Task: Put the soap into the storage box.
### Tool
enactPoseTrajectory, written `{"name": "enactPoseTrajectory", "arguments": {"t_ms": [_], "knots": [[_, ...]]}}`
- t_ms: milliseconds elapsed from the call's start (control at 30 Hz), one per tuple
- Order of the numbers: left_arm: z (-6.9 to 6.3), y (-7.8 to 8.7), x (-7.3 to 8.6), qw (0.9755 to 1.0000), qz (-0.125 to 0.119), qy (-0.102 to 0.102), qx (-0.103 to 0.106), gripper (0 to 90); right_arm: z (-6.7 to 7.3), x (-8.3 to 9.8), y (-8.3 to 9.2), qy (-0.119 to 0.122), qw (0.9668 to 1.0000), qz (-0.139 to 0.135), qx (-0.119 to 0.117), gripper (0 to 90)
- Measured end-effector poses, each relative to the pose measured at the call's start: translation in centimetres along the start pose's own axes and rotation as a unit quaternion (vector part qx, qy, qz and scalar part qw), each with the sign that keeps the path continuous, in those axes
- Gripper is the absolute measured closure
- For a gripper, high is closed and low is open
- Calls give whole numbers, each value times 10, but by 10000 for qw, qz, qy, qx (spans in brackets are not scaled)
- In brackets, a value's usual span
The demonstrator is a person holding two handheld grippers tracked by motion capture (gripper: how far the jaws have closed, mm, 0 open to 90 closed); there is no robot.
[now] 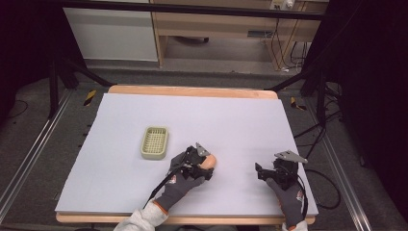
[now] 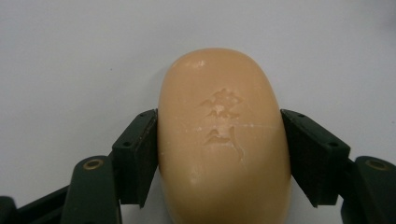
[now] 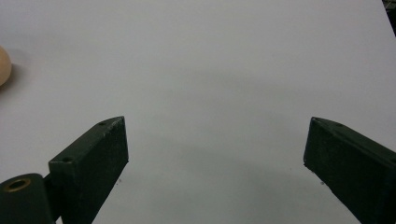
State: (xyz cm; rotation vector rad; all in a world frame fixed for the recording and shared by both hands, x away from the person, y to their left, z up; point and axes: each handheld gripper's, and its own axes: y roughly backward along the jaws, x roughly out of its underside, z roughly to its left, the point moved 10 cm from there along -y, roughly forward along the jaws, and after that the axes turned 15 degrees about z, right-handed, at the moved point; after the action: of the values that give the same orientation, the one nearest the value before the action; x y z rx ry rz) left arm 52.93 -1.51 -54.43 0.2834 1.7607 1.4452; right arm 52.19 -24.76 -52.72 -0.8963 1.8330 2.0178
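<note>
- Left gripper [image 1: 204,166], seen in the high view, is held by a gloved hand [image 1: 180,185] low over the white sheet [image 1: 231,120]; a peach-coloured soap [image 1: 210,161] is seen at its tip, between its jaws.
- A pale green tray [image 1: 155,142] is seen well to the left of that gripper and a little ahead of it, lying flat on the sheet.
- Right gripper [image 1: 262,172] is seen well to the right of the left one, held by the other gloved hand [image 1: 287,197], with a grey plate [image 1: 290,156] on top.
- From the left gripper view, the soap [image 2: 224,140] is seen clamped at its two long sides, one pad [image 2: 144,154] touching each side; characters are pressed into its top face, and its rounded end reaches past the jaws over the sheet [image 2: 70,60].
- From the right gripper view, the jaws are seen spread wide with nothing held; bare sheet [image 3: 210,93] lies between and ahead of them.
- An edge of the soap [image 3: 3,65] is seen far to the left of those jaws.
</note>
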Motion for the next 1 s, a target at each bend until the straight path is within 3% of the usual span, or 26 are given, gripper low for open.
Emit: {"name": "enactPoseTrajectory", "arguments": {"t_ms": [433,733,1000], "knots": [[6,30,4,9996,-247,-2,135,313,-1,0,1,-19,10000,-18,6,68],[26,56,12,9986,-501,169,84,314,-1,-1,2,-20,10000,-40,28,68],[40,67,20,9979,-573,302,11,316,0,-1,2,14,10000,-39,27,67]]}}
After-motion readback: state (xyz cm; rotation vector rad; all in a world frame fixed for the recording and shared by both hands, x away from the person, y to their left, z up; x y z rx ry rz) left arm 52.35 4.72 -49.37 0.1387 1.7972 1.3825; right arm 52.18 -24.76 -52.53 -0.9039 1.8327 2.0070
